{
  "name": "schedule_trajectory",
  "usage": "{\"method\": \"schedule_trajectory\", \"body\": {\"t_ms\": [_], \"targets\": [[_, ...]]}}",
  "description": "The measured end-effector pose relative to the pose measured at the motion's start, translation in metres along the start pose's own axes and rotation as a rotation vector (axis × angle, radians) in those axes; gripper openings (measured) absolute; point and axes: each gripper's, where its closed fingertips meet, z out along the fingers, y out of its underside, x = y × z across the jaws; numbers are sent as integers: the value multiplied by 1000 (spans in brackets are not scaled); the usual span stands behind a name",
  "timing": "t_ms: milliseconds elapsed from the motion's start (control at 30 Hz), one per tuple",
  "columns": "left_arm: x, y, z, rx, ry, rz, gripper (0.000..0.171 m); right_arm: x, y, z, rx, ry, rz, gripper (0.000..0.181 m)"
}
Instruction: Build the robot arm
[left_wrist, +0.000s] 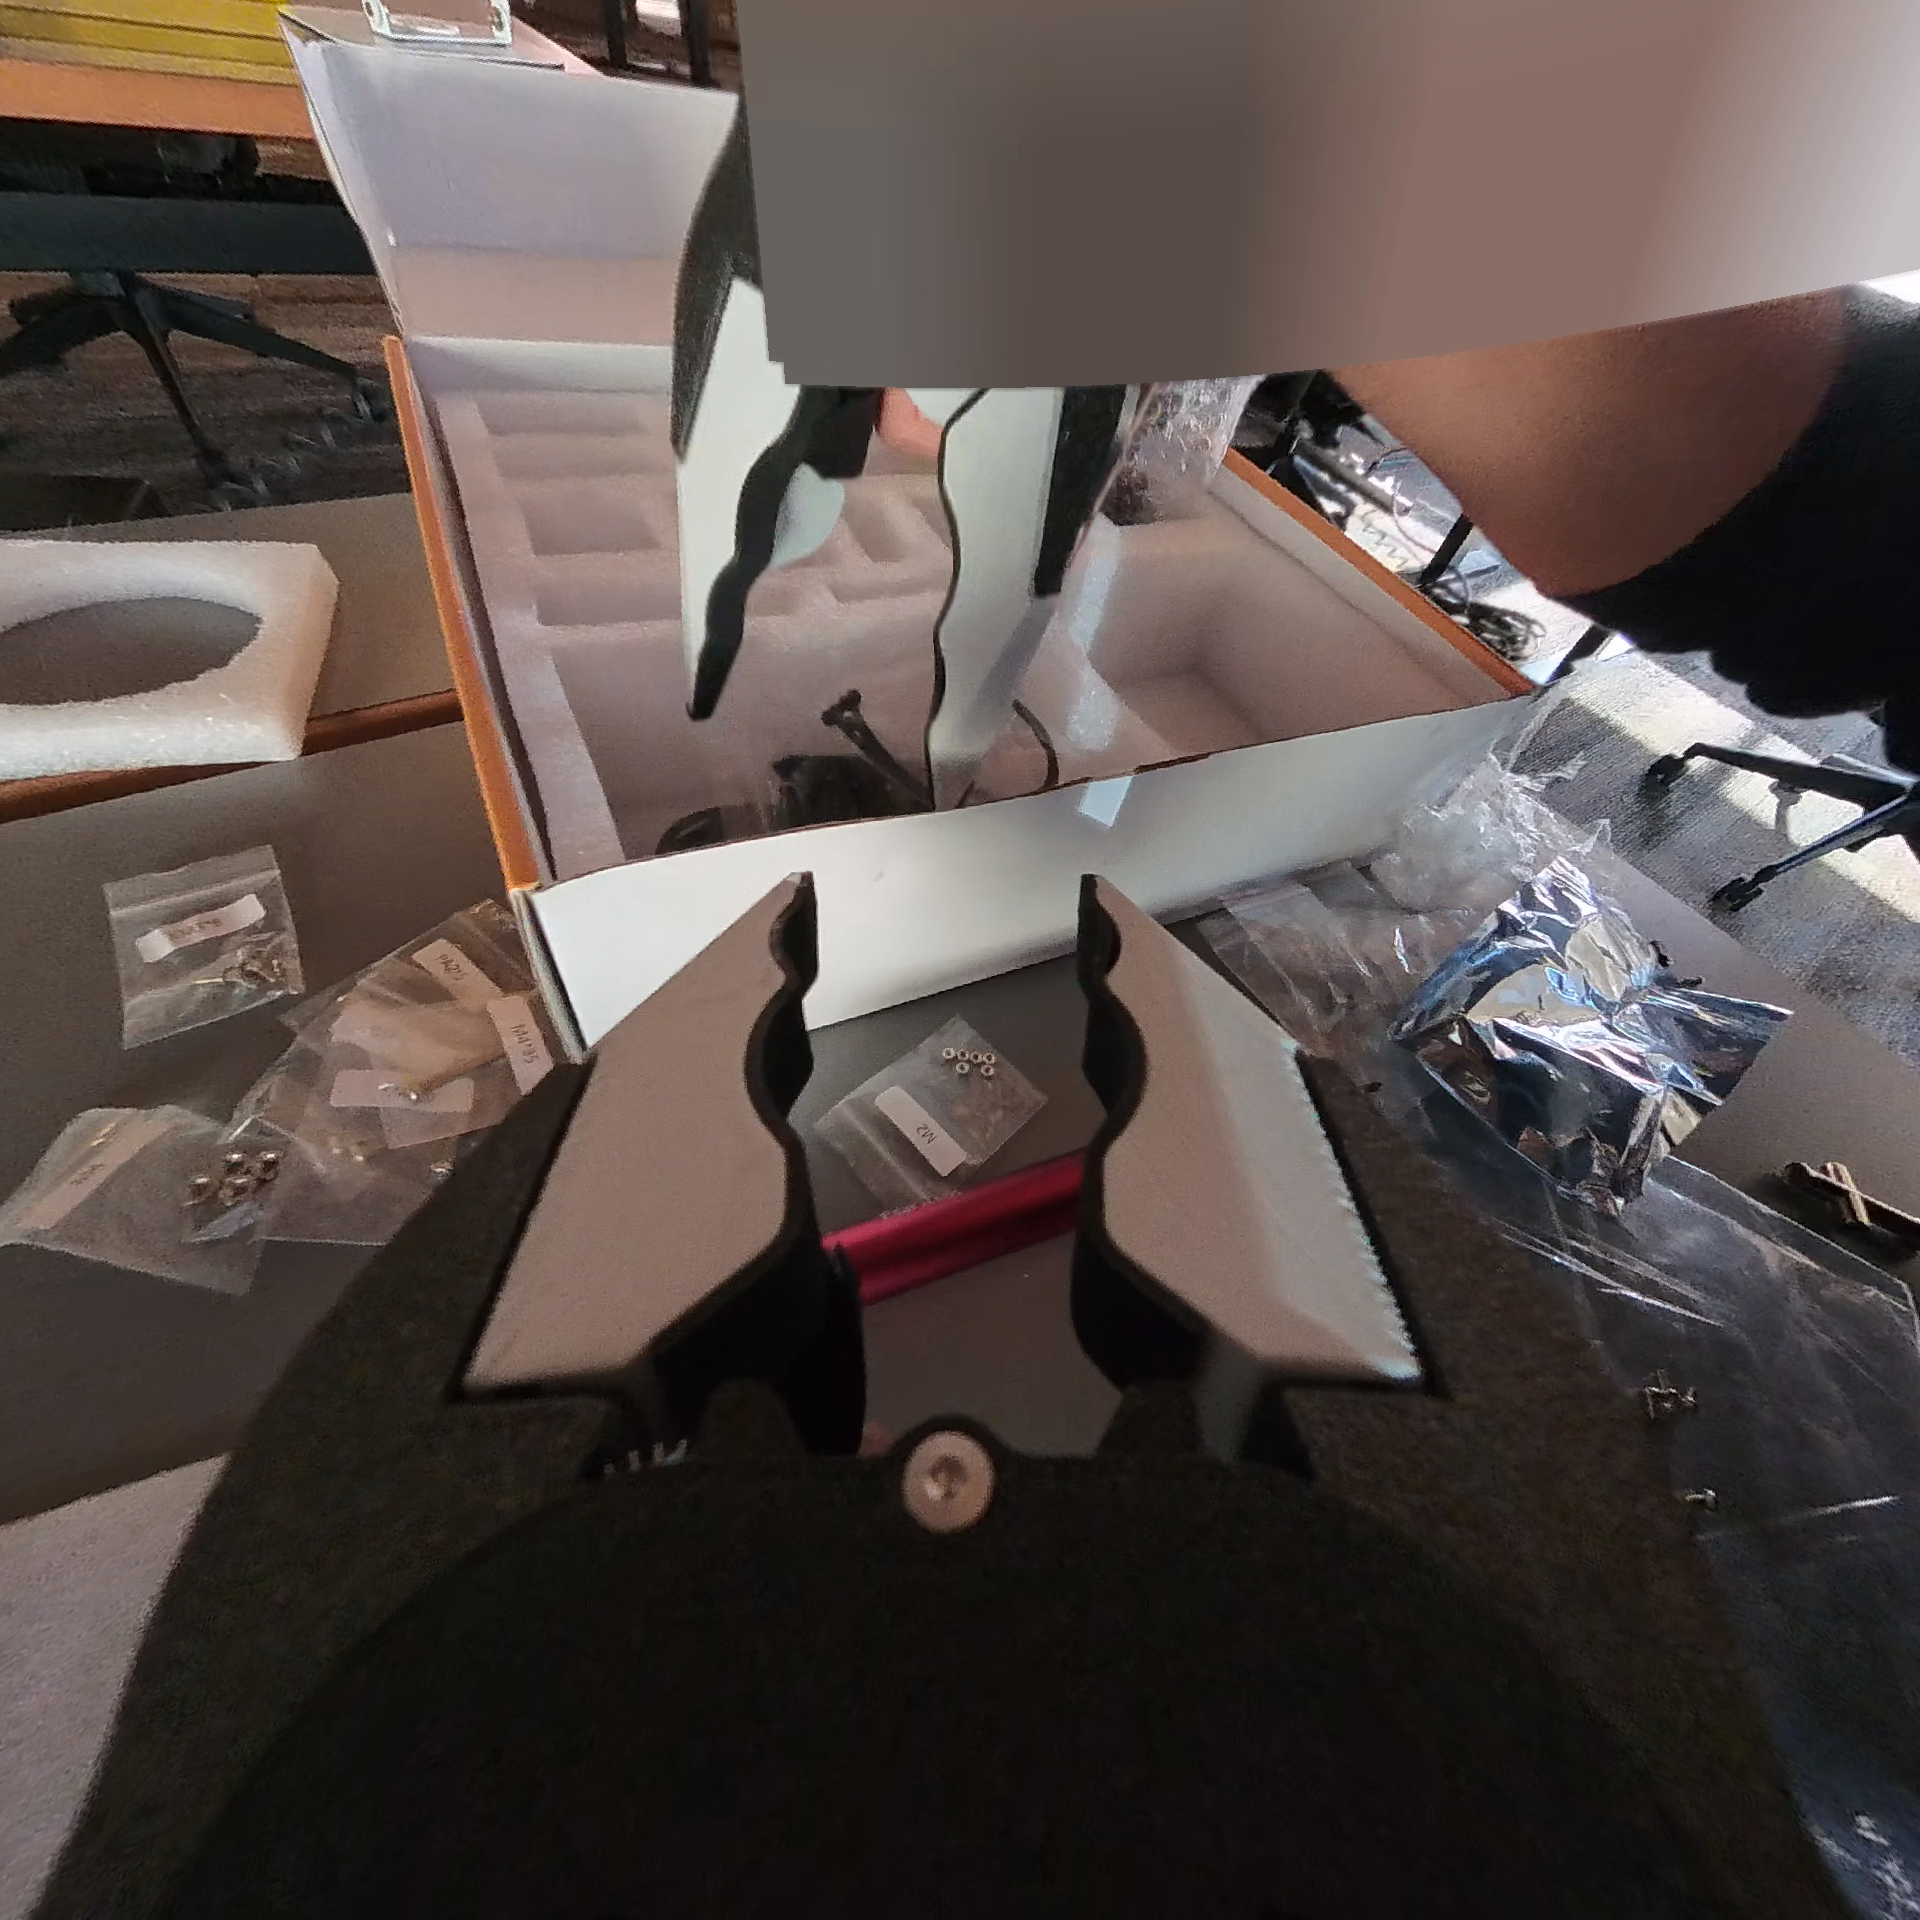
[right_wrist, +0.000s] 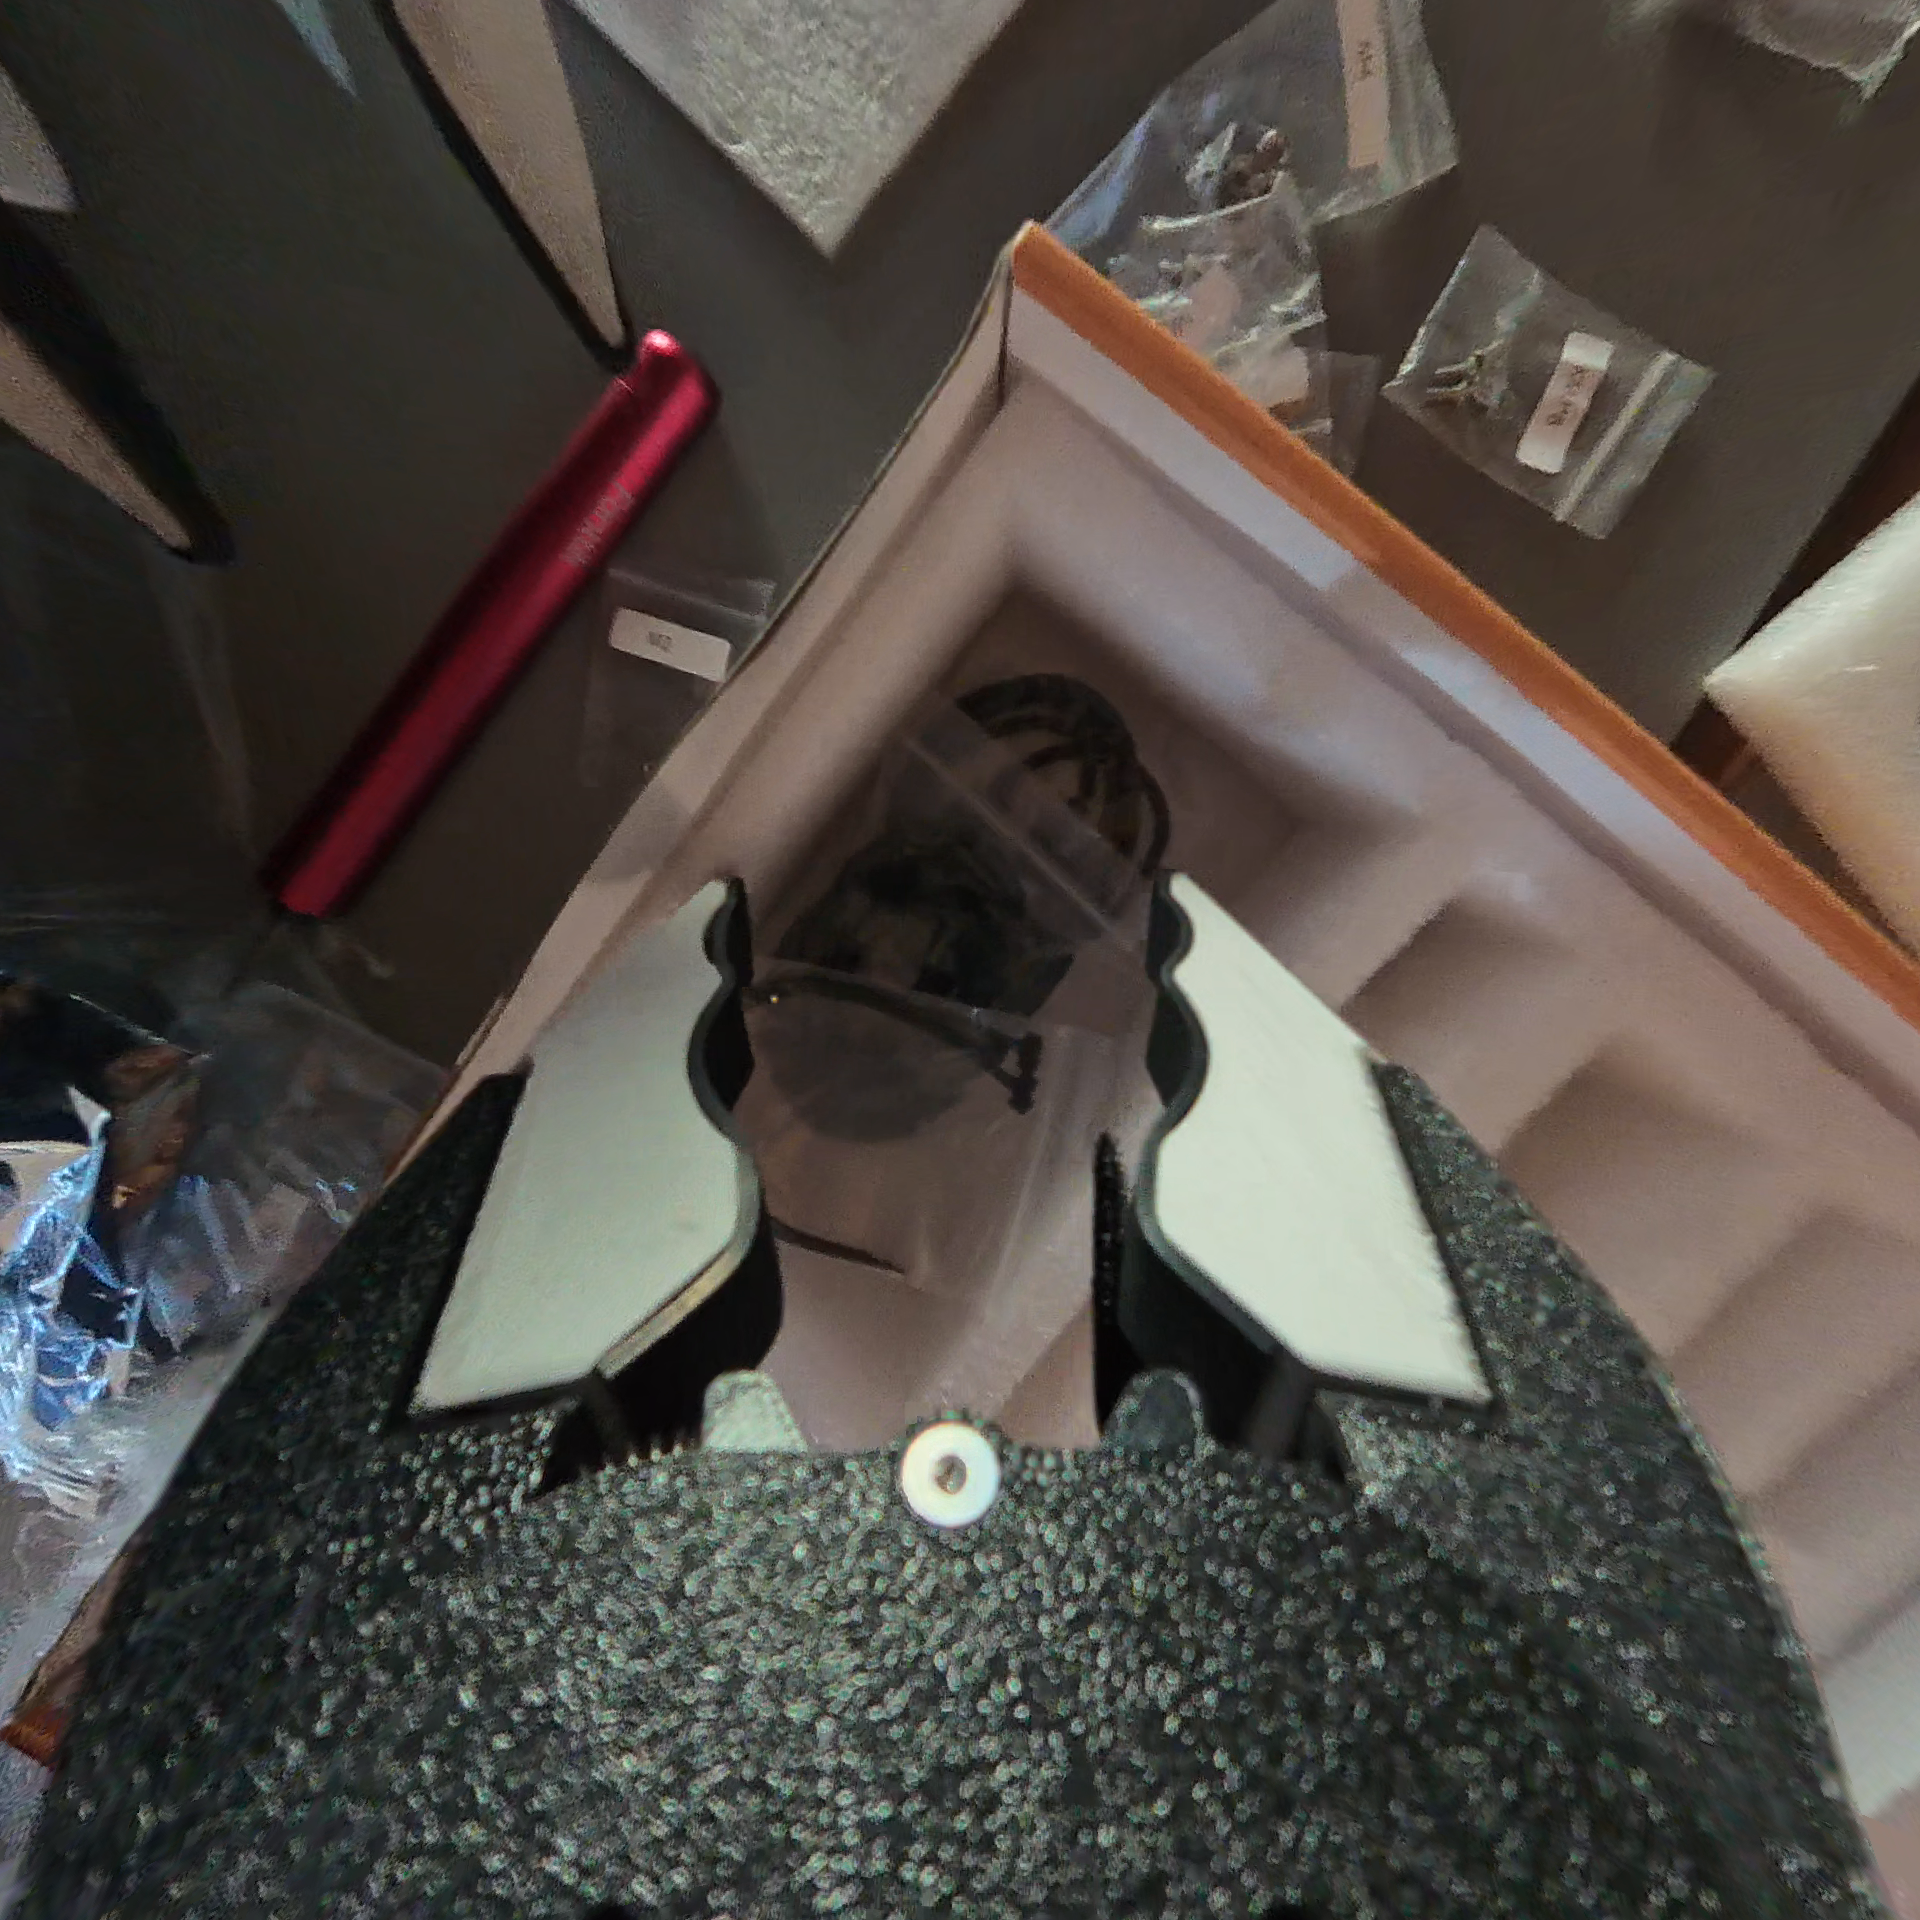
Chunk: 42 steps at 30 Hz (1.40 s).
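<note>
My left gripper (left_wrist: 945, 894) is open and holds nothing. It hovers over the grey table, just in front of the white box (left_wrist: 1299, 831) with orange edges. Below its fingers lie a small zip bag of nuts (left_wrist: 935, 1112) and a red tube (left_wrist: 966, 1221). My right gripper (right_wrist: 948, 894) is open and points down into the box's corner compartment (right_wrist: 1351, 499). It is above a clear bag of black parts (right_wrist: 966, 831). A thin black tie (right_wrist: 894, 1013) lies between its fingers, not gripped. The right gripper also shows in the left wrist view (left_wrist: 831, 732).
Several small labelled zip bags (left_wrist: 208, 935) lie left of the box, and a white foam block (left_wrist: 156, 655) lies farther left. A crumpled silver foil bag (left_wrist: 1558, 1049) and clear plastic (left_wrist: 1714, 1299) lie to the right. A person's arm (left_wrist: 1610, 468) reaches over the box. The lid stands open behind.
</note>
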Motion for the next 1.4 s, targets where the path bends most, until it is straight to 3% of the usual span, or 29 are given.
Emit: {"method": "schedule_trajectory", "body": {"t_ms": [133, 267, 333, 433, 600, 700, 900, 1033, 1167, 1267, 1400], "targets": [[3, 2, 1, -2, 49, -65, 50, 4, -7, -10, -1, 6, -31, 56], [5, 2, 1, -3, 86, -105, 50, 0, 25, 27, -219, -53, -21, 60], [5, 2, 0, -6, 91, -108, 50, 0, 23, 21, -211, -38, -82, 37], [-4, 0, -3, 5, 50, -85, 49, 11, 11, -20, -51, 51, -60, 16], [-9, -1, -5, 19, 64, -143, 49, -2, 31, -97, 134, 133, 63, 15], [-10, 2, -3, 11, 70, -157, 49, -11, 43, -123, 206, 191, 109, 14], [-11, 9, 1, -21, 34, -102, 49, -38, 60, -120, 239, 217, 151, 15], [-16, 2, -5, -1, -2, -62, 50, -43, 82, -114, 252, 327, 190, 16], [-21, 1, -6, 8, -14, -75, 50, -45, 94, -118, 370, 340, 255, 16], [-23, 2, -5, 1, -43, -45, 50, -37, 75, -123, 520, 341, 272, 17], [-17, 6, 0, -13, -21, -48, 50, -30, 47, -106, 545, 377, 200, 17]]}}
